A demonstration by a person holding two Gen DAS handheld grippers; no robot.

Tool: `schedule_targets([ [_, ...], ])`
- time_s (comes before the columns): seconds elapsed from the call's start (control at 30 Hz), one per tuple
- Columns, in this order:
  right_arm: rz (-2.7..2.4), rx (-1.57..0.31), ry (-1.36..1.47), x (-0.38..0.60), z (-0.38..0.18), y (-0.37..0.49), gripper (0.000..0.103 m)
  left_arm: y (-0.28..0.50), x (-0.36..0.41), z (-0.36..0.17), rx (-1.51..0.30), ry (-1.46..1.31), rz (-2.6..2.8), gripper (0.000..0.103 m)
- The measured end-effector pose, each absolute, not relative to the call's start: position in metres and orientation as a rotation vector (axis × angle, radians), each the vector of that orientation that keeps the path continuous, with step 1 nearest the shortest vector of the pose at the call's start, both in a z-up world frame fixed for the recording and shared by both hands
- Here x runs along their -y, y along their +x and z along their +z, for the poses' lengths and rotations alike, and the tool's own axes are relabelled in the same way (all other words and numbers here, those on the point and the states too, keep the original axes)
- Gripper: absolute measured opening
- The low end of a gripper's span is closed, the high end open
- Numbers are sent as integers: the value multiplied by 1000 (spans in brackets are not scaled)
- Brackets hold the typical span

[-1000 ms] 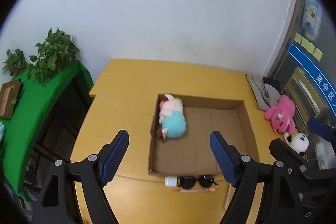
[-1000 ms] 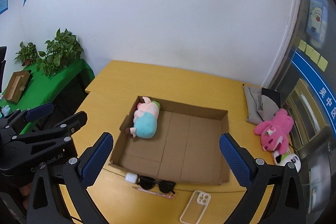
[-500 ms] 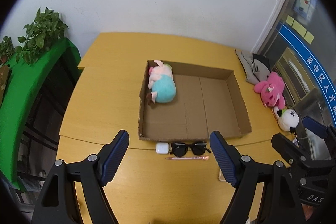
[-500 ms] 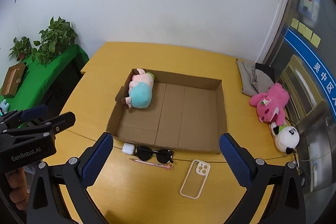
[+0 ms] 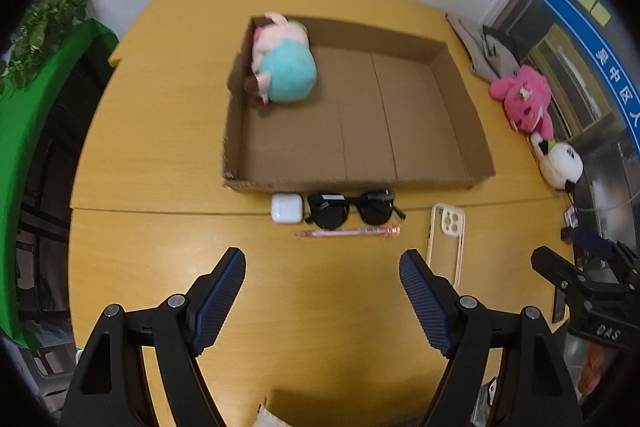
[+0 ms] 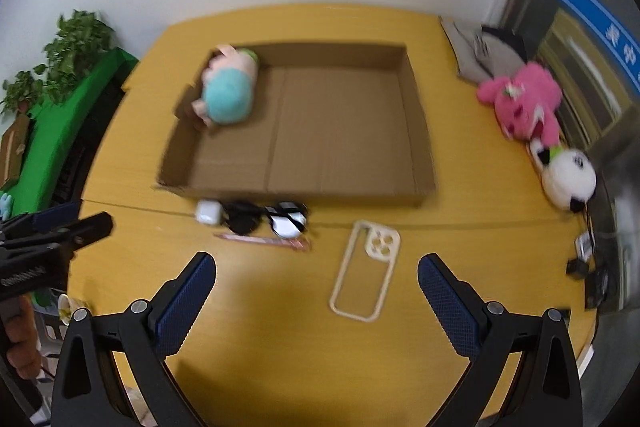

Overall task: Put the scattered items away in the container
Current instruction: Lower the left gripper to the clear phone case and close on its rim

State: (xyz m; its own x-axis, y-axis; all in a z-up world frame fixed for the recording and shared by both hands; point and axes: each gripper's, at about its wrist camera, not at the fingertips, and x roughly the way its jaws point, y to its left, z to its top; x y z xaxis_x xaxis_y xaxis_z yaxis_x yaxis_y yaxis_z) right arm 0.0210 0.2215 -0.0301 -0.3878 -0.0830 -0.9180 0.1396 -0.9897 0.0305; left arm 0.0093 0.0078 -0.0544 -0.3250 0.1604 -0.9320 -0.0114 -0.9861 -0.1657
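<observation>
My left gripper and right gripper, ribbed blue pads spread wide, now hover lower than before. A shallow cardboard box holds a fuzzy plush pig; glossy sunglasses lie just outside.

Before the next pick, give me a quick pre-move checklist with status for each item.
1. Left hand-held gripper open and holding nothing: ok.
2. Right hand-held gripper open and holding nothing: ok.
3. Cardboard box has free floor space; only the pig plush sits in its far left corner: ok.
4. Small items reachable in front of the box: earbud case, sunglasses, pink pen, phone case, all apart from the grippers: ok.
5. Pink plush and panda plush lie outside the box at the table's right edge: not ok.
6. Sharp view for aiming: right wrist image is blurred: not ok.
</observation>
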Motion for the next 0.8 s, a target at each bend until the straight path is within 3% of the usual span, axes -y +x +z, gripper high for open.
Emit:
schedule_targets([
  [0.27, -2438, 40, 1882, -289, -104, 22, 103, 3, -52, -114, 203, -1839, 2301, 79],
  [0.7, -2328, 343, 1961, -341, -178, -19, 102, -6, -161, -202, 158, -1935, 2056, 78],
  [0.8, -2309, 357, 1974, -345, -198, -33, 98, -11, -179, -222, 164, -1977, 2001, 68],
])
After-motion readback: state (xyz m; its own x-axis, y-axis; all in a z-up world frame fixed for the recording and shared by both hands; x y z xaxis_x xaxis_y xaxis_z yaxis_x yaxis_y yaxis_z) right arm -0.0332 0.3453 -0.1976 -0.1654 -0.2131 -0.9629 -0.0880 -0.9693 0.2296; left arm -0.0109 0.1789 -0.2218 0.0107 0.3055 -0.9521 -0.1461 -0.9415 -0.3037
